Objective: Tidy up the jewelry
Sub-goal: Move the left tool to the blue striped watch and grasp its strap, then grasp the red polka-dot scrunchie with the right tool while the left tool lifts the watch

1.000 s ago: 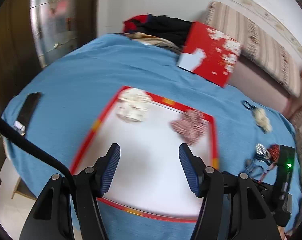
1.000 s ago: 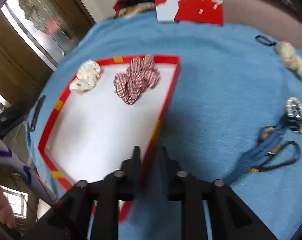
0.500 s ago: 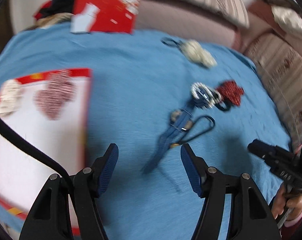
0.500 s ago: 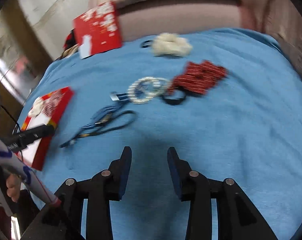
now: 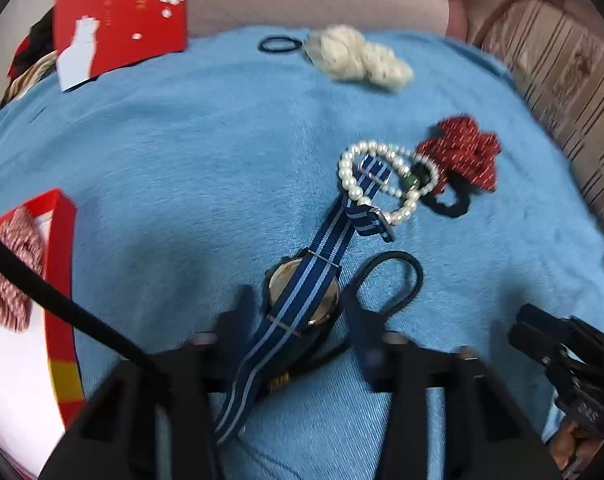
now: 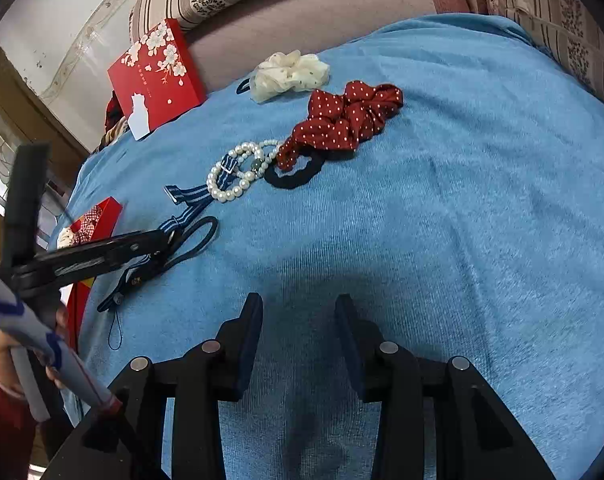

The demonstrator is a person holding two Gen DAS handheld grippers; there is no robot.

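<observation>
Pick-up step, judged from the layout: left gripper [image 5: 298, 312] down over the watch [image 5: 303, 300], jaws closing, the case and striped strap between the pads. Pads blurred — hard to say whether pressing on the case yet, probably not quite. Seen from the right wrist view at nine o'clock, fingers slanting low onto the same spot.

Right gripper [image 6: 298, 344] apart, nothing between the jaws, hovering over bare blue cloth [image 6: 461, 220].

Next move, as a guess: finish the squeeze on the case rather than the loose strap, lift clear, carry toward the red tray [image 5: 62, 280] at nine o'clock in the left view. Care needed — strap end runs under the pearl bracelet [image 5: 385, 184] at one o'clock and could drag it along; black cord [image 5: 397, 280] loops just beside the case at three o'clock and may snag.

Watch: round case, face-down or covered by the strap, navy band with pale blue stripes, buckle end threaded through the pearls. Lies on the cloth near the middle, red scrunchie [image 5: 465, 152] and cream scrunchie [image 5: 357, 60] beyond it toward twelve to two o'clock. Tray already holding a checked scrunchie [image 5: 14, 272].
</observation>
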